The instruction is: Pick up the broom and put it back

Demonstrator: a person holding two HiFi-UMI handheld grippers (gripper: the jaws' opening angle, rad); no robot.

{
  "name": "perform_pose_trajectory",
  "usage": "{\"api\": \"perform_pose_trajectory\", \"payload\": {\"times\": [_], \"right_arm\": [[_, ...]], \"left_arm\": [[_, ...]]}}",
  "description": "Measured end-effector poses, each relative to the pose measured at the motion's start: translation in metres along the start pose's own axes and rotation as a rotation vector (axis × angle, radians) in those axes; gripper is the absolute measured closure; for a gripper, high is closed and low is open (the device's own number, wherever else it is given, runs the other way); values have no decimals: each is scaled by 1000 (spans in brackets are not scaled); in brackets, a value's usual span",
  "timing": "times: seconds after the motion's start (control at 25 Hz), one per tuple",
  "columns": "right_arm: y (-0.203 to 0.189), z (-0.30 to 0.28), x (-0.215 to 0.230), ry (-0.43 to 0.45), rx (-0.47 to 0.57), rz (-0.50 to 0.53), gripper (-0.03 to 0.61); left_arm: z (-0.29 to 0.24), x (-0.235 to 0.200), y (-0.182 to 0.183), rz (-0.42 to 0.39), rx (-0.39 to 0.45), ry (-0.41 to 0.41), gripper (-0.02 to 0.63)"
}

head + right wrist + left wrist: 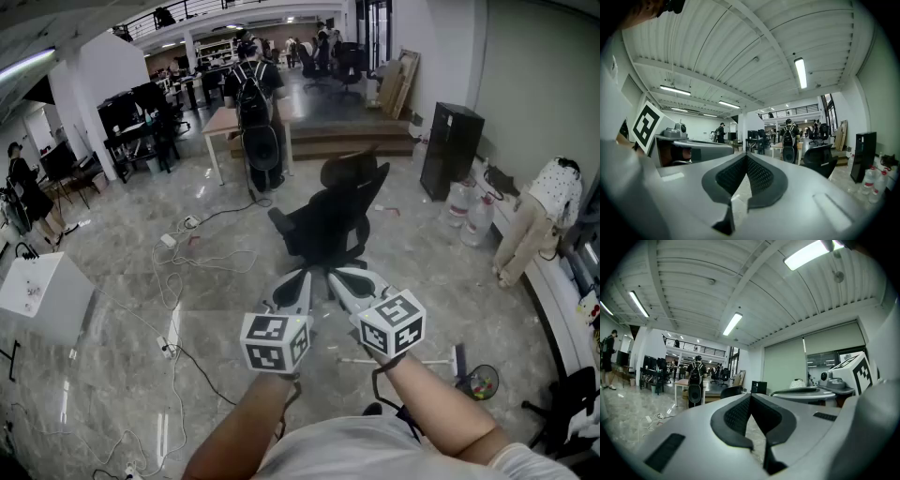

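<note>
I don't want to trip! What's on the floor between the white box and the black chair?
Loose cables and a power strip, seen in the head view.

Left gripper (751,397) jaws meet at the tips, empty. Right gripper (787,392) just beside it, black chair (731,391) beyond.

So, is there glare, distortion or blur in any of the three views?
Head view: strong fisheye, so the wall bows, and the glossy floor shows pale glare streaks. Left gripper view: a round black border, and the lamp is blown out to white. Right gripper view: the same black border, and the straight ceiling beams curve; the far room stays fairly sharp.
</note>
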State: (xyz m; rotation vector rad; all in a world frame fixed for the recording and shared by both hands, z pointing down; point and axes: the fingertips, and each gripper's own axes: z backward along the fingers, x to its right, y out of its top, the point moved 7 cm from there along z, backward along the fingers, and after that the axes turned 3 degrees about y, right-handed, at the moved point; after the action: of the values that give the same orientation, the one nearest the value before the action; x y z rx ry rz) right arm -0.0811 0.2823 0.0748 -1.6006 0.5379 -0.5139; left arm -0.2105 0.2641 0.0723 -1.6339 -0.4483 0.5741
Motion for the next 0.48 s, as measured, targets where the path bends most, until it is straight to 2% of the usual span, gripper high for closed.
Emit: {"api": "perform_pose_trajectory", "payload": {"times": [0.32,0.48], "right_arm": [[-5,-8,15,19,11,-22,575],[-13,-13,38,20,4,-38,575]], "left_arm": [[-17,-9,-8,6,-10,16,609],[-39,-15,-21,15,-26,30,609]]}}
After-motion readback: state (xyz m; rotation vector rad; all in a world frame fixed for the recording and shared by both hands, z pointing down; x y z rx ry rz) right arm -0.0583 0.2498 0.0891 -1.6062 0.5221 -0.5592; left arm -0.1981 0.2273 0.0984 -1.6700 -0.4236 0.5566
